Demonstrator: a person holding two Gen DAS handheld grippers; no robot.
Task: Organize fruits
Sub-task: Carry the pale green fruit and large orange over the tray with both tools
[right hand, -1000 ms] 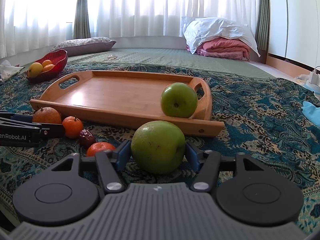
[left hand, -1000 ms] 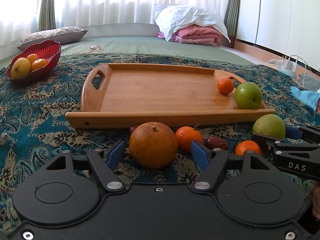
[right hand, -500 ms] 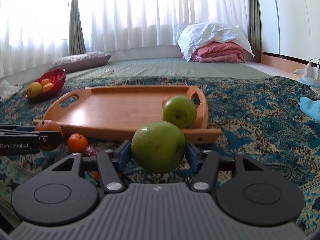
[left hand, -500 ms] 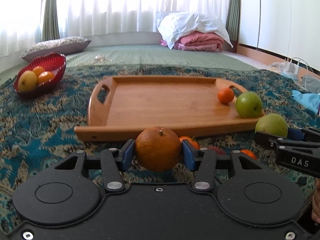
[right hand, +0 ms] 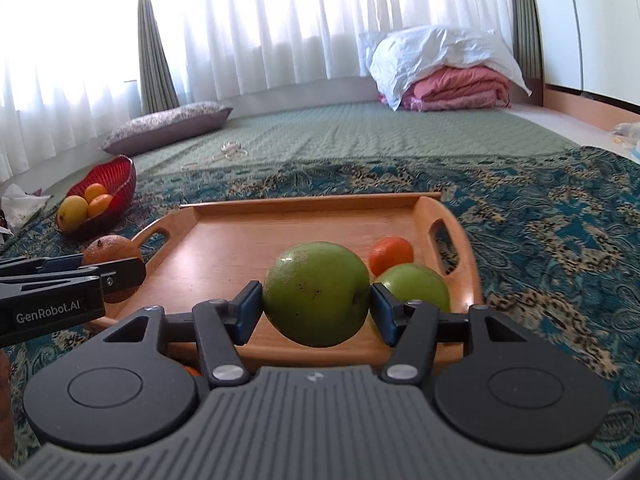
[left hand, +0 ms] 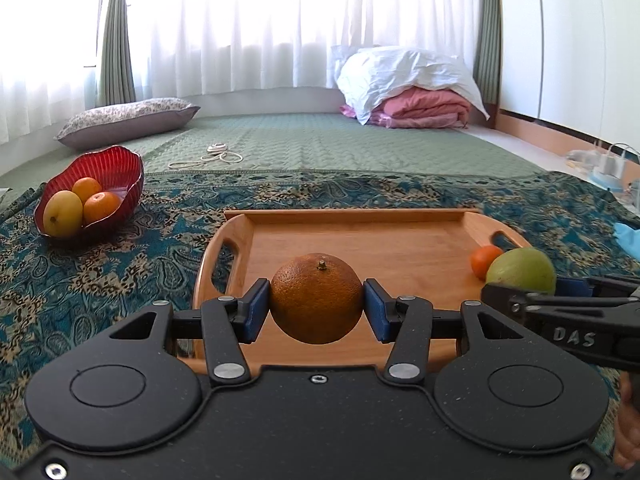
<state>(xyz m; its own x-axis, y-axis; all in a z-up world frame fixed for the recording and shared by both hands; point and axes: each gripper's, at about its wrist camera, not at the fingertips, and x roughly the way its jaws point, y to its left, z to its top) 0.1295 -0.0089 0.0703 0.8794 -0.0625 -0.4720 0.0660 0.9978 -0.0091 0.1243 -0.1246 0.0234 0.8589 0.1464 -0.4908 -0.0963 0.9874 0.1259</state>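
My left gripper (left hand: pixel 317 308) is shut on a large orange (left hand: pixel 317 298) and holds it above the near edge of the wooden tray (left hand: pixel 360 236). My right gripper (right hand: pixel 317 308) is shut on a large green fruit (right hand: pixel 316 294) and holds it over the tray's near right part (right hand: pixel 240 248). A small mandarin (right hand: pixel 391 255) and a green apple (right hand: pixel 416 286) lie in the tray's right end. The orange also shows in the right wrist view (right hand: pixel 112 252), the green fruit in the left wrist view (left hand: pixel 522 270).
A red bowl (left hand: pixel 108 172) with a yellow fruit and two oranges stands far left on the patterned cloth (left hand: pixel 100 272). A pillow (left hand: pixel 128 118), a cord (left hand: pixel 216 154) and folded bedding (left hand: pixel 412 88) lie beyond. A small orange fruit (right hand: pixel 192 370) peeks below my right gripper.
Both grippers rose from the cloth and moved forward over the tray with their fruit. The left gripper closed on the large orange a second ago.
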